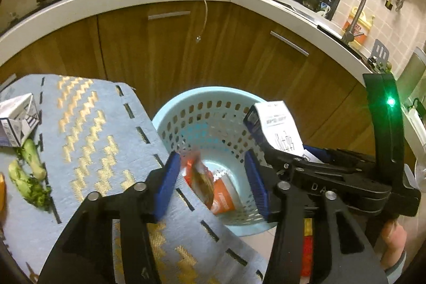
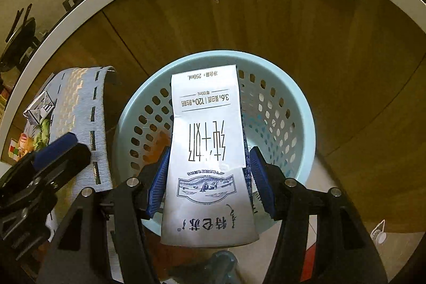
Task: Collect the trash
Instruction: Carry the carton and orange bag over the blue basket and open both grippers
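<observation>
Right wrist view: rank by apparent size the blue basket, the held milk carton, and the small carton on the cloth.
1. blue basket
2. milk carton, though nearness to the camera inflates it
3. small carton on the cloth

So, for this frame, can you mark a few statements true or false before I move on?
1. The right claw grips a white milk carton above the blue basket. True.
2. The left claw is clamped on a carton. False: its jaws stand apart and press on nothing.
3. The basket is empty. False: an orange wrapper shows inside it.
4. A second carton and green vegetable scraps lie on the blue cloth. True.
5. The basket stands on the countertop. False: it is down in front of the wooden cabinets.
</observation>
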Demonstrator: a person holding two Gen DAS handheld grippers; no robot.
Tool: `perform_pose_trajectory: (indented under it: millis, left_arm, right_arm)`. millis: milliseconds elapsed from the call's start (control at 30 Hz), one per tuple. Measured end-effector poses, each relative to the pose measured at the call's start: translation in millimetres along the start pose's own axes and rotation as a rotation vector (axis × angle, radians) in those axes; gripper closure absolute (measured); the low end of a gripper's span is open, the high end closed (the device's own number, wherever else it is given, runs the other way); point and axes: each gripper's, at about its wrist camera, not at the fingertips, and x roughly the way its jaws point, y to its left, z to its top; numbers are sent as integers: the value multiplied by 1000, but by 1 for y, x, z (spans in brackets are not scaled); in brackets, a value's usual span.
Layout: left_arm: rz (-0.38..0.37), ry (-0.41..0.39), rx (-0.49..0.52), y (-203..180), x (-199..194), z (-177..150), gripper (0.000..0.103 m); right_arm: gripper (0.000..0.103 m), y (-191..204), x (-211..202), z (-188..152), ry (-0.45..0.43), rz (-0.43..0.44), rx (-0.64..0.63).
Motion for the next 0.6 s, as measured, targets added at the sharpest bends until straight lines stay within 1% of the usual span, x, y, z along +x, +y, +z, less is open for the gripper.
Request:
perform_pose_trajectory:
  millis: [67,100,167,333,467,600]
  left_arm:
    - [-3,-3,-5,1,-4,1,53]
    - [-2,-7,-6,2,-6,1,50]
    - [4,-19,-6,3,-12,0,48]
    - [3,-44,-22,8,-27,-4,48]
    - [17,-76,-31,13,-43,-9,48]
    - [42,-120,-55,26,-68,-14,48]
  right_arm:
    - [44,-1,-1,-1,-4,2,5]
    - [43,-1,-2,-1,-7,3,6]
    - [43,-2,-4,0,-12,7,5]
    - [43,4,-13,2,-32,18,-4]
    - [43,20,-26,1,-64,55,-31]
    - [43,46,-42,-1,-107,102,-84]
